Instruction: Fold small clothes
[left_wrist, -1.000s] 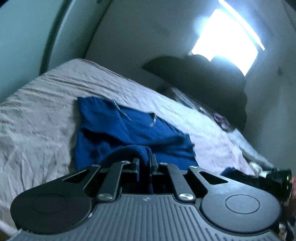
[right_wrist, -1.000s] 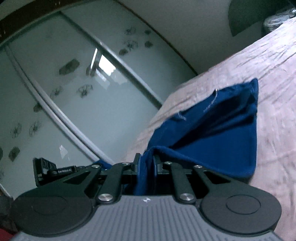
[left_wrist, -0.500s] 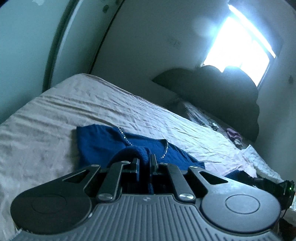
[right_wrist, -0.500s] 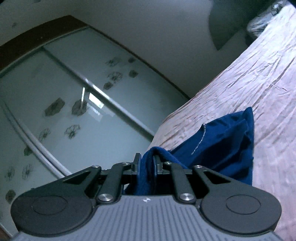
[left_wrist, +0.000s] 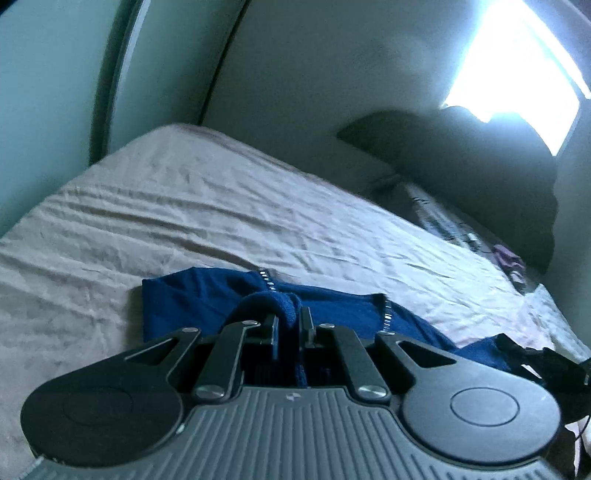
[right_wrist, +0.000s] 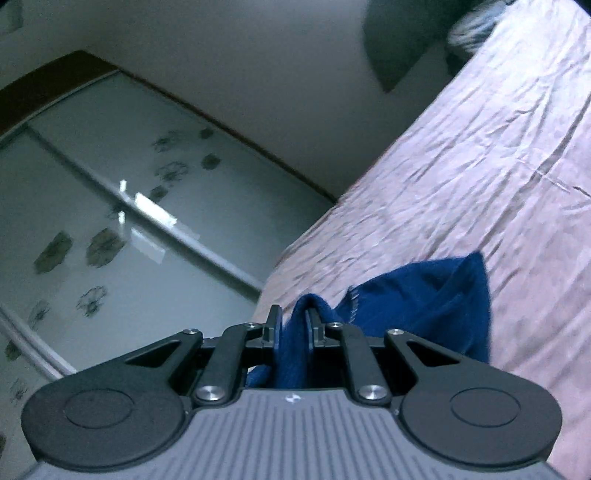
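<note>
Wrinkled pinkish-beige bed sheet (left_wrist: 207, 218) is covering a bed that fills most of both views; a dark headboard (left_wrist: 461, 155) is standing against the wall under a bright window (left_wrist: 517, 62), and frosted sliding wardrobe doors (right_wrist: 110, 221) with a flower print are running along the far side of the bed.

Blue knitted garment (left_wrist: 207, 299) is lying on the sheet near the bed's close edge. Fabric is deep blue, soft, bunched into folds. A row of small shiny studs is showing along one edge in the left wrist view. Its far part is resting flat on the sheet, while the near part is rising in two bunches towards the cameras. In the right wrist view the cloth is hanging as a loose, folded flap with one corner sticking up against the sheet.

Left hand-held gripper (left_wrist: 291, 325) is angling down towards the bed, jaws narrow and pinching a rolled bunch of the blue garment. Right hand-held gripper (right_wrist: 293, 325) is pointing nearly level and is tilted, so the bed is slanting across its view; its jaws are narrow too, clamping a fold of the same garment, which is passing between them. The right gripper's black body is just showing at the left view's right edge.
</note>
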